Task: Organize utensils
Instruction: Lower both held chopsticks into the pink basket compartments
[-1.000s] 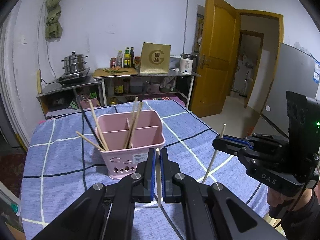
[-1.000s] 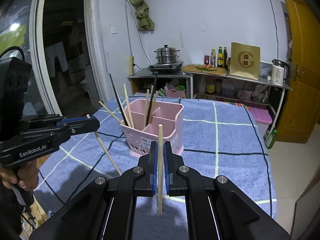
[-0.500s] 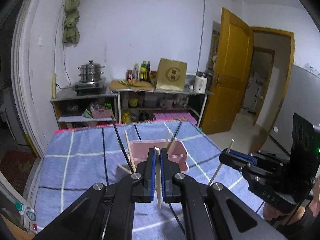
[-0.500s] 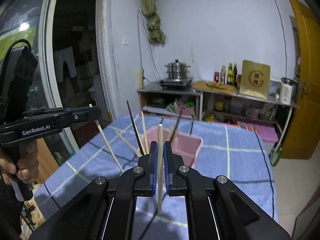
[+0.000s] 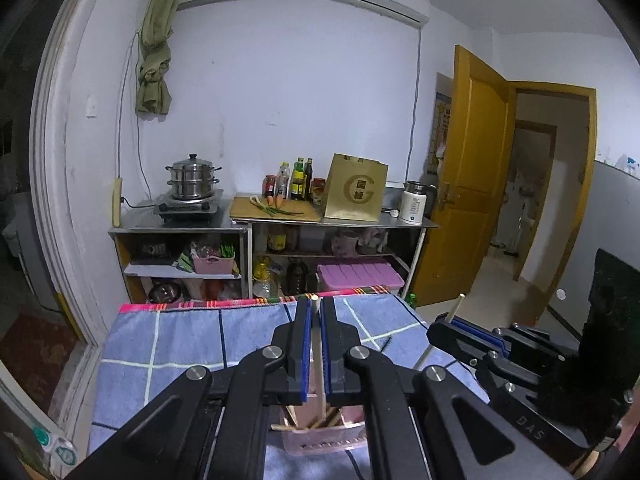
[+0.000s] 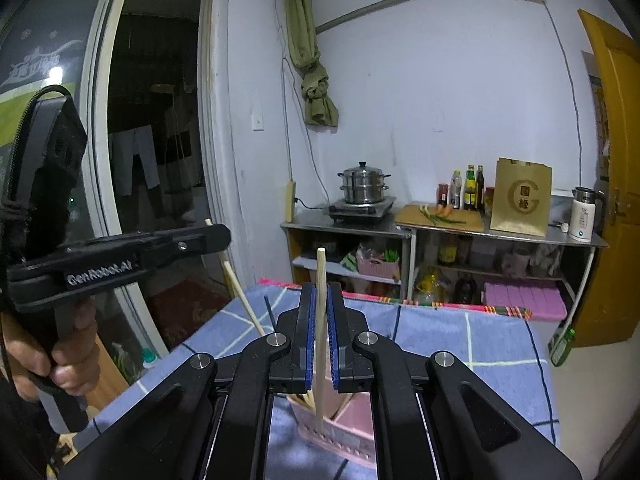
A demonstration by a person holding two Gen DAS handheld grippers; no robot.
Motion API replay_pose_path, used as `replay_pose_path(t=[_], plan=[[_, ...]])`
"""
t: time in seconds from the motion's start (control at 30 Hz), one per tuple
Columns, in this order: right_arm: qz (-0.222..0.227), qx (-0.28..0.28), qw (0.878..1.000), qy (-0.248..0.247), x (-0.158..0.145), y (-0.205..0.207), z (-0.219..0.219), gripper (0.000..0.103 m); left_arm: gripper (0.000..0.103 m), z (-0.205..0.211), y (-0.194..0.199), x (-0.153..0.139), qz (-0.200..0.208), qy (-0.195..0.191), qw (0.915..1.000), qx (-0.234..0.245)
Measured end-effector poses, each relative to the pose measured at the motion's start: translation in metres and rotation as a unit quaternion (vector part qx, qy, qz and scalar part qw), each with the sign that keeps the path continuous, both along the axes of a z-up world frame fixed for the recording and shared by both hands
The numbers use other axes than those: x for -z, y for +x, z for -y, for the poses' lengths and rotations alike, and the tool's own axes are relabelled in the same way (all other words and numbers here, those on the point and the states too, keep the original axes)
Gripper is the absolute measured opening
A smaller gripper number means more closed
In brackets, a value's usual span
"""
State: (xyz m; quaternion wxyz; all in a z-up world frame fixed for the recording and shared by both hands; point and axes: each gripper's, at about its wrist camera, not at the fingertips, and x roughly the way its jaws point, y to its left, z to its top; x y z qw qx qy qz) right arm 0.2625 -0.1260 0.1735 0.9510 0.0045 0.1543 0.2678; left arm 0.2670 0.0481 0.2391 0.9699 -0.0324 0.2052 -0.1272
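- Now my left gripper (image 5: 316, 344) clamps an upright chopstick (image 5: 319, 364) above the pink caddy (image 5: 320, 440) on the blue-checked bench (image 5: 180, 344).
- My right gripper (image 6: 319, 332) pinches a second stick (image 6: 320, 320), its lower end inside the caddy.
- More chopsticks lie in it.

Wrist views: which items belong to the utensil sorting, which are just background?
In the job:
- left gripper, jaws shut on a chopstick
- right gripper, jaws shut on a second chopstick
- pink utensil holder below both, other chopsticks already in it

Just lying about:
- steamer pot
- sauce bottles
- cutting board
- gold paper bag
- kettle
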Motion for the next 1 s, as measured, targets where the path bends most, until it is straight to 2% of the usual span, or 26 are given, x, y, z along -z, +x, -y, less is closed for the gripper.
replay_pose_path(t=[0.23, 0.5, 0.8, 1.0], plan=[[-0.008, -0.001, 1.000, 0.001, 0.014, 0.021, -0.009, 0.006, 0.004, 0.002, 0.029, 0.014, -0.006, 0.000, 1.0000, -0.001], [-0.030, -0.004, 1.000, -0.008, 0.041, 0.040, -0.011, 0.006, 0.004, 0.011, 0.062, 0.052, -0.027, 0.009, 0.9996, 0.007], [-0.068, -0.006, 0.998, -0.013, 0.072, 0.052, -0.009, 0.006, 0.004, 0.014, 0.078, 0.096, -0.064, 0.011, 0.9978, 0.010], [-0.087, -0.012, 0.996, -0.012, 0.084, 0.054, -0.006, 0.006, 0.004, 0.016, 0.078, 0.112, -0.081, 0.013, 0.9965, 0.014]])
